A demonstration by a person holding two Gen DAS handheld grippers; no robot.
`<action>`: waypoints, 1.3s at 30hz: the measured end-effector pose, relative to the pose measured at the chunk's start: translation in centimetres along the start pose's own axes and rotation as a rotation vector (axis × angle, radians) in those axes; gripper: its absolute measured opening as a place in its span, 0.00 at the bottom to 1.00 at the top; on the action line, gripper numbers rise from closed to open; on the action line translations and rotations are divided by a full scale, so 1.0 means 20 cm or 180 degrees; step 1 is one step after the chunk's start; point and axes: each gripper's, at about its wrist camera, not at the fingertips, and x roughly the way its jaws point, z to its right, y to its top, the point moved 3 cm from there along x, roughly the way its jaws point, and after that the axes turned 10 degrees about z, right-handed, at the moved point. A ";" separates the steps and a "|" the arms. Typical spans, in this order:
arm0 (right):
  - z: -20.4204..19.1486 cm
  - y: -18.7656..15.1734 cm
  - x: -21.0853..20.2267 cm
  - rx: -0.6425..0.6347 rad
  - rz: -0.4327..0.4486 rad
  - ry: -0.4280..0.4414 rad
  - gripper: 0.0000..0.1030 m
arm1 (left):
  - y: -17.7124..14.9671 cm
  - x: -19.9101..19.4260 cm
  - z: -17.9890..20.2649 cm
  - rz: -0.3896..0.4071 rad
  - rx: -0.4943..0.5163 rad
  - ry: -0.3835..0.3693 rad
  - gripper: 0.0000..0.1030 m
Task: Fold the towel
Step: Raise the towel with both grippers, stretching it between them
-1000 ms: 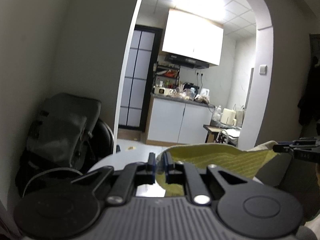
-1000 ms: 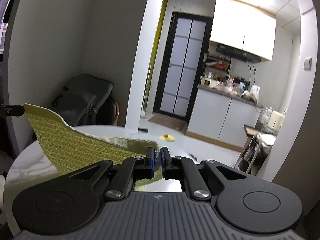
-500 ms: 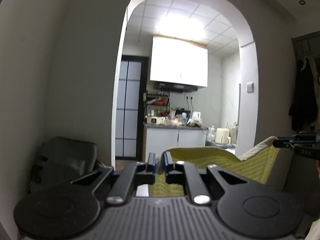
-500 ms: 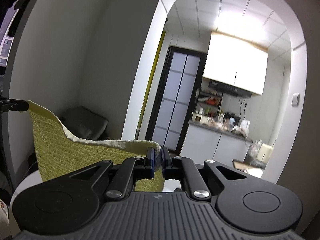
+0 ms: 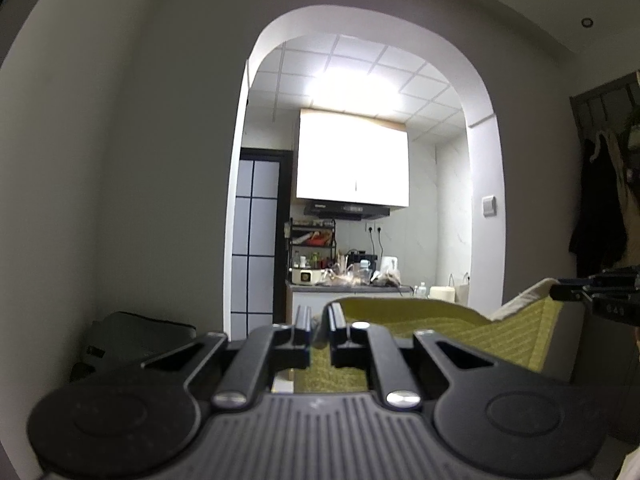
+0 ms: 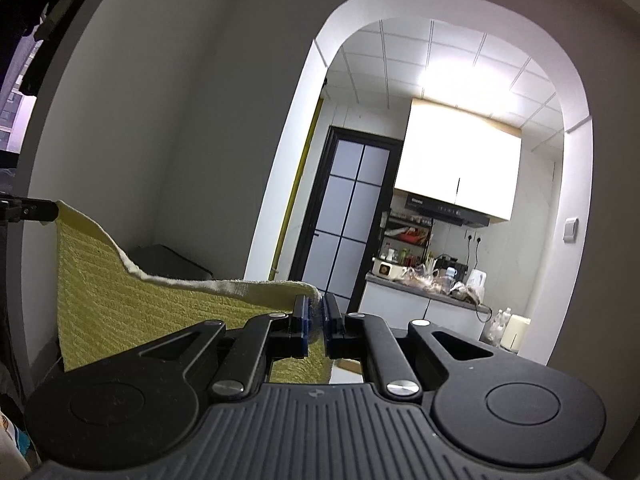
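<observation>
A yellow-green ribbed towel (image 5: 460,332) with a pale hem hangs in the air, stretched between my two grippers. My left gripper (image 5: 319,316) is shut on one top corner, the cloth running off to the right. At the right edge of that view, the right gripper's fingertips (image 5: 568,292) pinch the other corner. In the right wrist view, the right gripper (image 6: 315,308) is shut on its corner of the towel (image 6: 120,304), which sags and rises left to the left gripper's tips (image 6: 36,210). Both grippers point level toward the kitchen.
Ahead, an arched doorway (image 5: 360,32) opens onto a kitchen with a white counter (image 5: 348,292) and a dark-framed glass door (image 6: 352,216). A dark bag (image 5: 136,340) sits low on the left. Dark coats (image 5: 596,220) hang at the right.
Both grippers have risen with the towel held between them. The round table and floor have dropped out of view, and the arch and ceiling now fill the frames.
</observation>
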 end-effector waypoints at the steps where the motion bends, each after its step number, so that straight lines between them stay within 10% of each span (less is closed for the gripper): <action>1: 0.00 0.01 -0.01 -0.0013 0.0007 -0.0002 0.08 | 0.00 -0.02 0.01 0.0017 -0.0020 0.0000 0.08; 16: -0.01 0.01 -0.15 -0.0043 0.0030 0.0020 0.08 | 0.03 -0.18 0.04 0.0147 -0.0136 0.0069 0.08; 39: 0.12 -0.35 0.46 0.0153 -0.0545 0.0083 0.08 | -0.31 0.46 -0.15 -0.0437 -0.0166 0.0141 0.08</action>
